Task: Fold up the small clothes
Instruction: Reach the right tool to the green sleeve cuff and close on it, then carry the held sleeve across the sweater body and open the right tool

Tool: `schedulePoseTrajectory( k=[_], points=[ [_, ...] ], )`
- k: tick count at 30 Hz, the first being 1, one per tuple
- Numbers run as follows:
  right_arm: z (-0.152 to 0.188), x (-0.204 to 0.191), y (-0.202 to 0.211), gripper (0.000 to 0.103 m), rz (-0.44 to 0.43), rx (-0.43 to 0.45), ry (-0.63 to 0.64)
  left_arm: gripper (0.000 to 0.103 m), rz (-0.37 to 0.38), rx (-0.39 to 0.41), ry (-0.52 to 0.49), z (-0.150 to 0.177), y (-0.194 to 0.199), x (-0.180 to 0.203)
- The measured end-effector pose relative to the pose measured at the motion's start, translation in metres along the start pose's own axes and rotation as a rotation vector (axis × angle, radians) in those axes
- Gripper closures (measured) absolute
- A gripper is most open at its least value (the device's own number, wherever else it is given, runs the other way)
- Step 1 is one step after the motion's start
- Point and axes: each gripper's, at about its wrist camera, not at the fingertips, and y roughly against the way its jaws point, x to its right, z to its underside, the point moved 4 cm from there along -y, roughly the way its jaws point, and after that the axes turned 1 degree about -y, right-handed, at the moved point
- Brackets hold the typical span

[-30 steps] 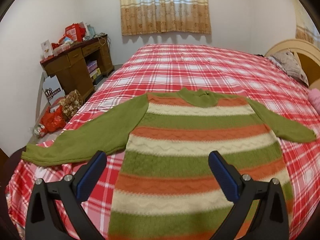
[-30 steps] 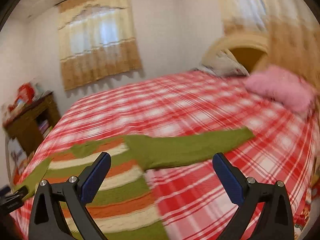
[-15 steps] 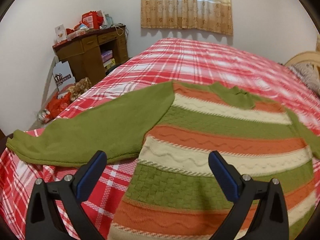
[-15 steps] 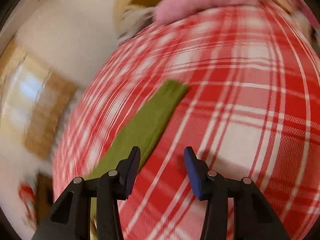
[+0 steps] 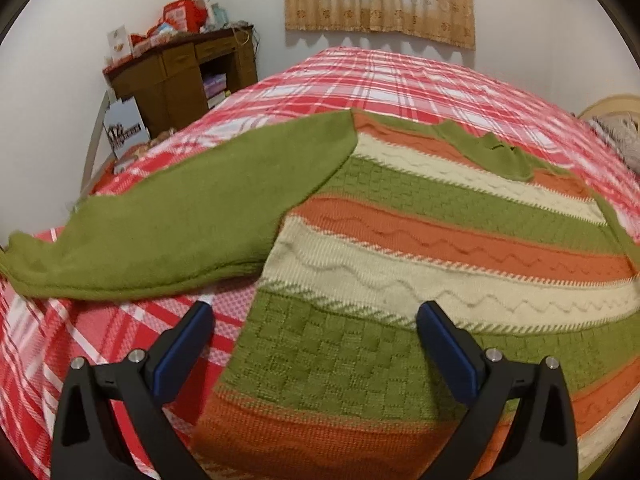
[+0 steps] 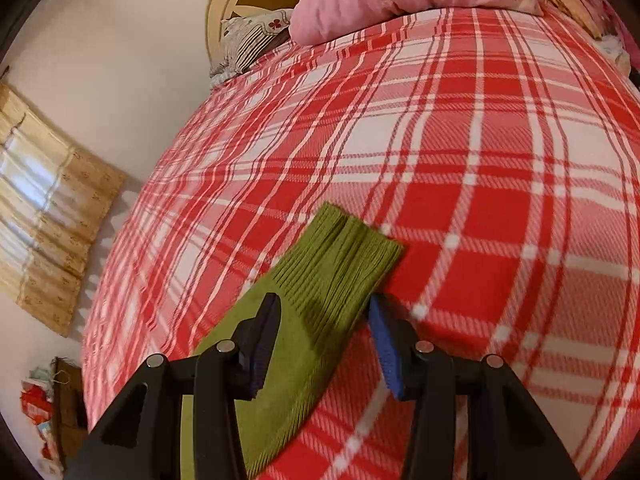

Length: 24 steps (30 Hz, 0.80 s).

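Sweater (image 5: 420, 248) lies flat on the plaid bed (image 5: 380, 76), chunky knit in green, orange and cream bands, and the left gripper (image 5: 314, 344) has dropped in closer over its lower edge near the armpit, fingers wide apart, nothing between them. Over on the right wrist view, the right gripper (image 6: 324, 340) has swung down onto the ribbed green cuff (image 6: 340, 264), its fingers narrowed to straddle the sleeve without visibly pinching — looks like the sleeve fold is about to start.

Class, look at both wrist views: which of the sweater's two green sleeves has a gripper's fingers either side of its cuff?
The sleeve in the right wrist view: the right gripper straddles its ribbed cuff. The other sleeve lies beyond the left gripper.
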Motion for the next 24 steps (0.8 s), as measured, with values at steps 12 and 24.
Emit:
schedulePoseTrajectory(
  k=[12,24],
  points=[
    [-0.008,0.009,0.008,0.095,-0.085,-0.033,0.051,0.000,0.005,0.012,0.000,-0.001,-0.003,0.006],
    [0.041,-0.108,0.095,0.095,-0.362,-0.035,0.253,0.000,0.044,-0.013,-0.016,-0.005,-0.003,0.002]
  ],
)
